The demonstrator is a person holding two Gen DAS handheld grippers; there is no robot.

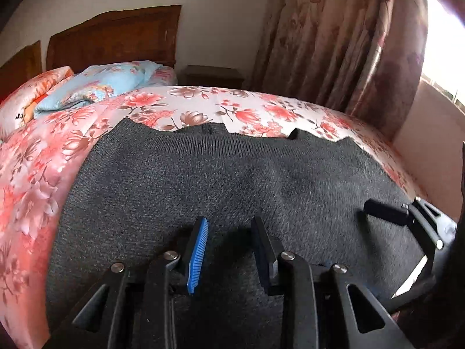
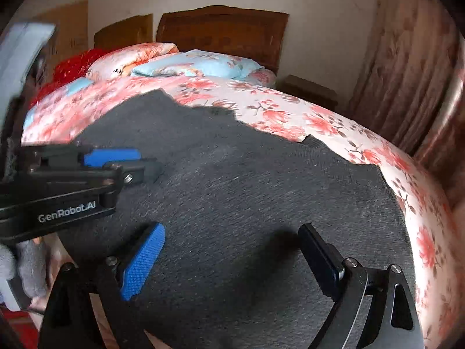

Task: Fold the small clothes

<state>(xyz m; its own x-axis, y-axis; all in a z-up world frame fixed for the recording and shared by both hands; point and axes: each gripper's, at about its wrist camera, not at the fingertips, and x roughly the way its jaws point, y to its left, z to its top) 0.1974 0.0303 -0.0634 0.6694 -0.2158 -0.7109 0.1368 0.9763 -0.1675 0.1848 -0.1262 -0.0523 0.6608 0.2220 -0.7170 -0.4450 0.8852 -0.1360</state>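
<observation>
Both tongs (image 1: pixel 229 229) (image 2: pixel 232 238) gape above grey knit (image 1: pixel 221 180), edges untouched.

We see a bedroom with plain cream walls (image 1: pixel 221 29). A bed covered in a pink and white floral sheet (image 1: pixel 261 107) fills most of both views, backed by a dark carved wooden headboard (image 1: pixel 116 37). Near the headboard lie a light blue floral pillow (image 1: pixel 101 84) and a folded orange floral quilt (image 1: pixel 37 87). A small brown wooden nightstand (image 1: pixel 213 77) stands beside the bed, just beside long floral curtains (image 1: pixel 334 43). Bright daylight pours through a window (image 1: pixel 444 43) at the right.
</observation>
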